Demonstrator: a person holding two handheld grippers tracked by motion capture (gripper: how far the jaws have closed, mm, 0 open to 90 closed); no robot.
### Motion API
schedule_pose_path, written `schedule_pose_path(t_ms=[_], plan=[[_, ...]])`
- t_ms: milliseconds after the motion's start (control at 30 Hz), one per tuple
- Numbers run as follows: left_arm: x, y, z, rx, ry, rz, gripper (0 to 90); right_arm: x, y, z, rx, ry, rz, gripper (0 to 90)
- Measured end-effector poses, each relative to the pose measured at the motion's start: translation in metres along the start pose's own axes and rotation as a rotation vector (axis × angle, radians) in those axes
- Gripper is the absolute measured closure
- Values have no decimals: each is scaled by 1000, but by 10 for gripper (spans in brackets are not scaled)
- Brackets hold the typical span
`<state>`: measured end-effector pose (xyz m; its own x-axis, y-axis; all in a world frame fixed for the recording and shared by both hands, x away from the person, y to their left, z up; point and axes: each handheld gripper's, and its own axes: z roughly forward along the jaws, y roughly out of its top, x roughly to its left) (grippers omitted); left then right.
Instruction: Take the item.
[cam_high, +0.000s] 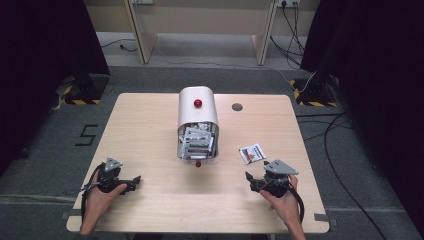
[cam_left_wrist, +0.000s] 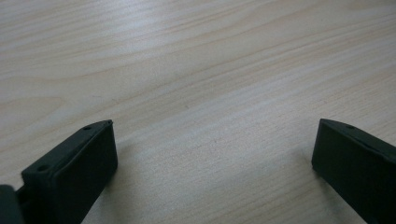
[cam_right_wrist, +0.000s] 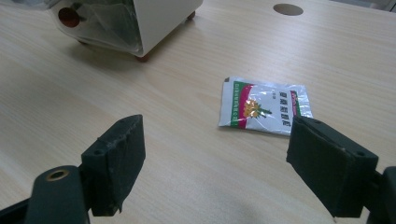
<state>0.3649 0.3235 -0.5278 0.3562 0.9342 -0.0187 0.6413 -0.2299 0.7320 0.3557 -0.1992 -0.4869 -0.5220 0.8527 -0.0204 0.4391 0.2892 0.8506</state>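
A white rounded box (cam_high: 197, 114) with a red knob on top stands at the table's middle; its clear front shows several packets inside (cam_high: 196, 141). The same box (cam_right_wrist: 140, 23) fills the top left of the right gripper view. One white sachet (cam_high: 252, 153) with red and green print lies flat to the box's right, and the sachet (cam_right_wrist: 264, 106) lies just ahead of my right gripper (cam_right_wrist: 215, 154). My right gripper (cam_high: 251, 179) is open and holds nothing. At the near left, my left gripper (cam_high: 134, 181) is open over bare wood; its jaws (cam_left_wrist: 212, 158) stand wide apart.
A round cable hole (cam_high: 237, 107) sits in the table (cam_high: 150, 125) behind the box to the right. Beyond the table are carpet, cables and a wooden desk frame (cam_high: 200, 30). Black curtains hang at both sides.
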Motion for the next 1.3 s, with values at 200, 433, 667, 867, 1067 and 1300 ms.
schedule_pose_path(t_ms=[200,433,667,867,1067,1300], plan=[[0,0,0,0,0,0,0,3,-5,-1,8,4,-2,204],[0,0,0,0,0,0,0,6,-10,-1,26,13,-10,204],[0,0,0,0,0,0,0,8,-15,-2,36,11,-18,204],[0,0,0,0,0,0,0,7,-20,-3,43,13,-15,206],[0,0,0,1,1,0,0,7,-25,-5,49,5,-16,215],[0,0,0,0,0,0,0,7,-31,-9,56,7,-5,214]])
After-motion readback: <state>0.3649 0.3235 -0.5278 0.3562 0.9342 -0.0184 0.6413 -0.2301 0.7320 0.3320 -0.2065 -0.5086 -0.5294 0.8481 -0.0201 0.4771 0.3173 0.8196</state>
